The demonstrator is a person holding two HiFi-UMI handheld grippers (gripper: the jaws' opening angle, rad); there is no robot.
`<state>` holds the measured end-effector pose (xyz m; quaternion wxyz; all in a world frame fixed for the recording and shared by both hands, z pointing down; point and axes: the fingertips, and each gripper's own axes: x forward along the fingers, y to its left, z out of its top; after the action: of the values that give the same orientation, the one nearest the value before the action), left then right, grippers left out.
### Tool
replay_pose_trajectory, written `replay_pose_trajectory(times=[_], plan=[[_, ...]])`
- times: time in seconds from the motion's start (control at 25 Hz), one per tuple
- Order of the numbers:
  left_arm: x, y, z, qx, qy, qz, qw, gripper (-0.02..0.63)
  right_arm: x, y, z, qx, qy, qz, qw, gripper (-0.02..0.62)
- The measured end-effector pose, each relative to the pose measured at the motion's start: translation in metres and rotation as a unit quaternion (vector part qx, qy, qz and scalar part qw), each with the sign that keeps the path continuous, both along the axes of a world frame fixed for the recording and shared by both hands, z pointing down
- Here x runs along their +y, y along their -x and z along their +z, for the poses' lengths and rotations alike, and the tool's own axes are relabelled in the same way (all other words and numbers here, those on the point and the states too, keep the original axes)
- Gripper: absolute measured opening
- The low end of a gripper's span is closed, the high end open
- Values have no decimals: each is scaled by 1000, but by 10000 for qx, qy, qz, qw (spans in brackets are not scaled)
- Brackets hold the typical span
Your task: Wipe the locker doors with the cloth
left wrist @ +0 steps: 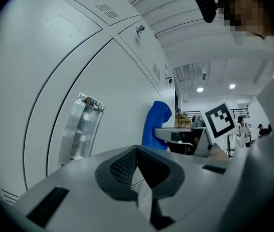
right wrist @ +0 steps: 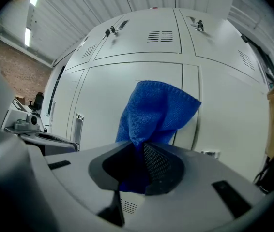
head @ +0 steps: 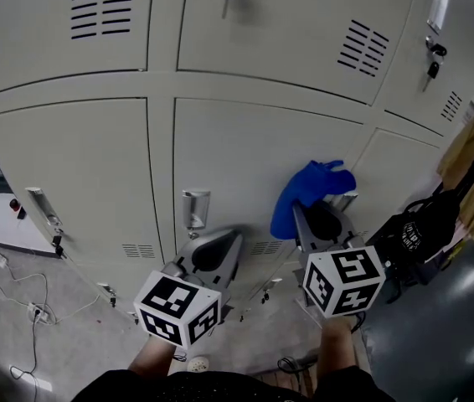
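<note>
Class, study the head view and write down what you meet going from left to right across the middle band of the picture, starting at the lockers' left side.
left door handle → middle door handle → blue cloth → black bag → brown hanging item

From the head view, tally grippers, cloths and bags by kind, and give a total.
Grippers: 2 (left gripper, right gripper)
Blue cloth: 1
Black bag: 1
Total: 4
</note>
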<state>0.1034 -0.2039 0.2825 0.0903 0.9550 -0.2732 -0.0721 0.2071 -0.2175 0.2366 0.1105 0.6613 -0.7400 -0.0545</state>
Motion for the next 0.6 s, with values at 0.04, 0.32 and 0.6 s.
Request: replay_pose_trajectory(times=[0.04, 0.32, 0.6], plan=[[0, -1, 0, 8, 8, 13, 10000, 11, 0, -4, 0, -11, -1, 49, 10000, 61], [3, -17, -3, -8, -25, 207, 9998, 11, 4, -36, -1, -164, -2, 409, 9990, 61], [8, -23, -2, -34, -16, 289, 9996, 11, 7, -52, 0, -416, -1, 608, 9973, 61]])
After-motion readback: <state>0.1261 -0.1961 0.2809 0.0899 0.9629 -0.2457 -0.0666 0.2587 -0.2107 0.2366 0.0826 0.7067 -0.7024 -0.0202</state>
